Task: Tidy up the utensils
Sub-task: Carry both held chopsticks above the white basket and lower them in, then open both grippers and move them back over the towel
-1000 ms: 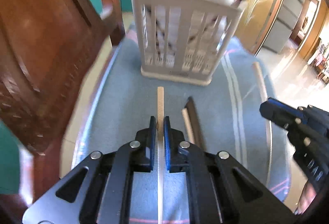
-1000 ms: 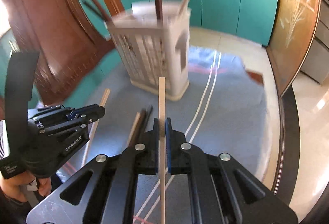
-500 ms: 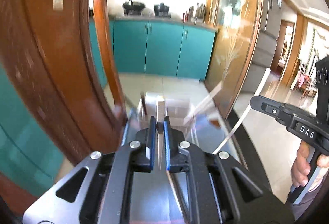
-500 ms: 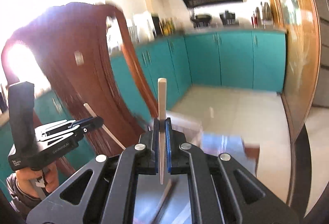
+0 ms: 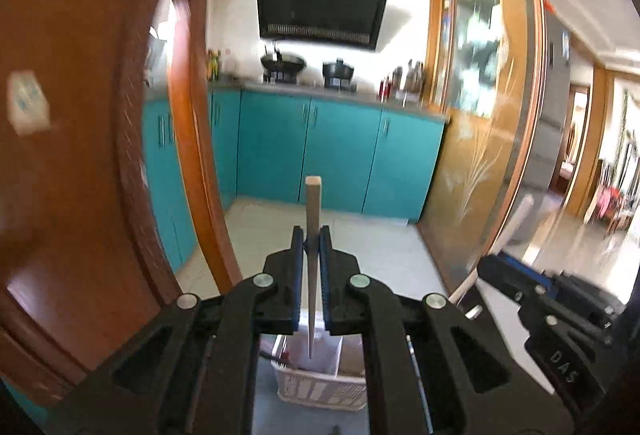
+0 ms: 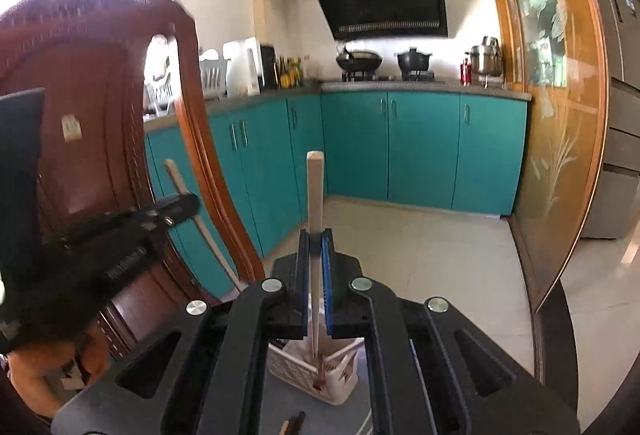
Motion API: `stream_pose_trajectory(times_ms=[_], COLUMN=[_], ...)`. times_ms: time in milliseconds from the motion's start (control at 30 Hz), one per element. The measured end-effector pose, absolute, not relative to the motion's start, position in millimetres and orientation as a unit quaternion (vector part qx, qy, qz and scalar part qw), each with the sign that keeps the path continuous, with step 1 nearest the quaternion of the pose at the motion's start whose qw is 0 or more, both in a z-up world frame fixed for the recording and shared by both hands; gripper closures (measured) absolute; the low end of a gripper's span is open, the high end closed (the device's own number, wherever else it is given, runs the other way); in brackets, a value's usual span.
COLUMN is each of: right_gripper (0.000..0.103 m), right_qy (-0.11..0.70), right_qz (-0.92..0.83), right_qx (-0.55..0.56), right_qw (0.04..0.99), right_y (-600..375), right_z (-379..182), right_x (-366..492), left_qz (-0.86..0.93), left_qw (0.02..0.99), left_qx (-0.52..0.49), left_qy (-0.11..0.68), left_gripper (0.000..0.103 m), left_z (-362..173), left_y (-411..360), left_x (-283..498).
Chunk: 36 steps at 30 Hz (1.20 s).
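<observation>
A carved wooden chair back [image 5: 80, 163] fills the left of both views, and low between the gripper bodies a white slatted utensil basket [image 5: 320, 389] stands on the blue-covered table [image 6: 280, 407] with dark utensils inside. The left gripper [image 5: 311, 239] is clamped on a pale wooden chopstick [image 5: 312, 211], held upright with its thin tip above the basket. The right gripper [image 6: 315, 241] likewise pinches a second light chopstick [image 6: 315, 191] upright, its lower end reaching down toward the basket.
</observation>
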State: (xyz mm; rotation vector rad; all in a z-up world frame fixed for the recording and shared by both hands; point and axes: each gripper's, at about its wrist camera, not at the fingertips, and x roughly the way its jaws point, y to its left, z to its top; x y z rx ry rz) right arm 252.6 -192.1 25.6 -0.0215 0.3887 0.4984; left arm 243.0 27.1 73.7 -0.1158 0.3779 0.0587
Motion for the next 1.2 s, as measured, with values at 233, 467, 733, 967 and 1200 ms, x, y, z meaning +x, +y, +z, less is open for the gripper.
stream_pose_trajectory(times_ms=[233,467,733,967,1200], right_gripper=[0.096,0.066,0.046,0.053,0.059], right_qy=[0.226,0.228,0.213,0.325,0.313], right_qz=[0.24,0.233,0.203,0.21,0.245], right_qx=[-0.051,-0.03,0.054,0.028,-0.014], right_qw=[0.943,0.945,0.954,0.922,0.918], right_y=[-178,-201,-274,-259,-202], right_z=[-11,-19,-51,-156,-171], right_x=[265,255,221,252,258], left_qz=[0.028,0.024,0.028,0.039,0.039], left_qw=[0.968,0.963,0.972,0.956,0.932], left_qx=[-0.039,-0.053,-0.054,-0.097,-0.125], left_qy=[0.246,0.265,0.226,0.274,0.339], left_gripper=[0.094,0.092,0.07,0.062,0.062], left_z=[26,11,13,-43,-89], left_y=[23,28,27,38,42], left_x=[259,260,208,160,151])
